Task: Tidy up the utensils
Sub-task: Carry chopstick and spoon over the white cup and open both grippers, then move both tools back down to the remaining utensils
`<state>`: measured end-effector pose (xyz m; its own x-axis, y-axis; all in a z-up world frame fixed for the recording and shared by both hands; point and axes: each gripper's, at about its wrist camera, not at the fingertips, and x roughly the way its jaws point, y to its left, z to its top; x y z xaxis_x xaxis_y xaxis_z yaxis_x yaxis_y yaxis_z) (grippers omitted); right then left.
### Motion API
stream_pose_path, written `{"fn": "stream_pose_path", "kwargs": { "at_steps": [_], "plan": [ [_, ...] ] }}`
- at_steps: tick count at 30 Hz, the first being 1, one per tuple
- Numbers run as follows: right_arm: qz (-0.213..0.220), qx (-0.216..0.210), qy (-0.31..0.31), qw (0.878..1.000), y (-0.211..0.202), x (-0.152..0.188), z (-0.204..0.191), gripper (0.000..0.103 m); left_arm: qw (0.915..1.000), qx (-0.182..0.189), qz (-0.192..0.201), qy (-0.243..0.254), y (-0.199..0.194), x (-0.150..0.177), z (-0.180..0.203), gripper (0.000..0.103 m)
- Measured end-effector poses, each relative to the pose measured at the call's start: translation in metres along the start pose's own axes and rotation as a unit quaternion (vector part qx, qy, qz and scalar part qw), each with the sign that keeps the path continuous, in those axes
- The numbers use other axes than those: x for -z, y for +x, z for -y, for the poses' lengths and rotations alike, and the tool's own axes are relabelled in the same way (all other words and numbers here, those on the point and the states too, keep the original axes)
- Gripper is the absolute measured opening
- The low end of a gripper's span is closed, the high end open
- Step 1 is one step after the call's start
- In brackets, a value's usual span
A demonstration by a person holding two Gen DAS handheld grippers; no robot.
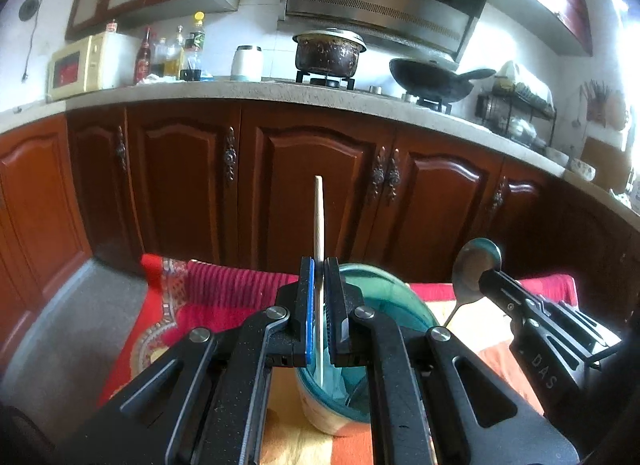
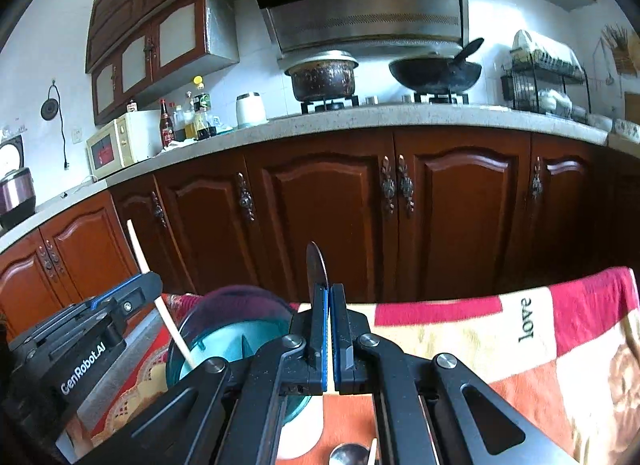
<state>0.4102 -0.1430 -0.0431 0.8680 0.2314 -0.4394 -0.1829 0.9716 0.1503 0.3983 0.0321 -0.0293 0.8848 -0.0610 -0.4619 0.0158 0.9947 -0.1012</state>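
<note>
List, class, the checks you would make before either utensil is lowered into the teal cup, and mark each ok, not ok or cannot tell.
1. Left gripper shut on the chopstick: ok.
2. Right gripper shut on the metal spoon: ok.
3. Chopstick's lower end already inside the teal cup: ok.
4. Spoon above the cup's mouth: not ok, it is off to one side.
5. Cup standing upright on the patterned cloth: ok.
6. Room left inside the cup: cannot tell, grippers hide much of it.
</note>
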Motion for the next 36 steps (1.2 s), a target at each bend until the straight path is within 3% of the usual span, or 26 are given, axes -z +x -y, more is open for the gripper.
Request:
{"fn": "stream_pose_path", "kwargs": {
  "at_steps": [8,17,19,22,24,26,29,36],
  "plan": [
    [-0.01,-0.029,0.006,1.0,-0.006,0.01,0.004,0.001,0.9997,-0.011,-0.014,0.015,-0.004,0.006,0.002,0.004],
    [-0.03,-0.047,0.023,0.998,-0.001,0.016,0.007,0.001,0.9994,-0.014,-0.031,-0.002,0.0,0.006,0.002,0.005],
    [-0.032,-0.049,0.027,0.998,-0.001,0.015,0.009,0.001,0.9994,-0.015,-0.031,-0.002,-0.002,0.005,0.003,0.012],
    [-0.036,-0.047,0.038,0.997,-0.002,0.013,0.016,0.007,0.9992,-0.027,-0.028,-0.004,-0.005,0.006,0.003,0.037],
    [-0.038,-0.05,0.049,0.997,-0.002,0.012,0.021,0.026,0.9992,-0.031,-0.026,-0.007,-0.007,0.006,0.002,0.039],
    [-0.034,-0.048,0.054,0.997,-0.005,0.011,0.026,0.036,0.9991,-0.03,-0.03,-0.009,-0.008,0.006,0.001,0.039],
    [-0.031,-0.05,0.065,0.996,-0.01,0.008,0.034,0.037,0.9989,-0.036,-0.03,-0.008,-0.014,0.005,0.0,0.044],
    [-0.03,-0.04,0.097,0.994,-0.024,-0.001,0.059,0.049,0.998,-0.052,-0.03,-0.02,-0.046,0.006,-0.002,0.051]
  ]
}}
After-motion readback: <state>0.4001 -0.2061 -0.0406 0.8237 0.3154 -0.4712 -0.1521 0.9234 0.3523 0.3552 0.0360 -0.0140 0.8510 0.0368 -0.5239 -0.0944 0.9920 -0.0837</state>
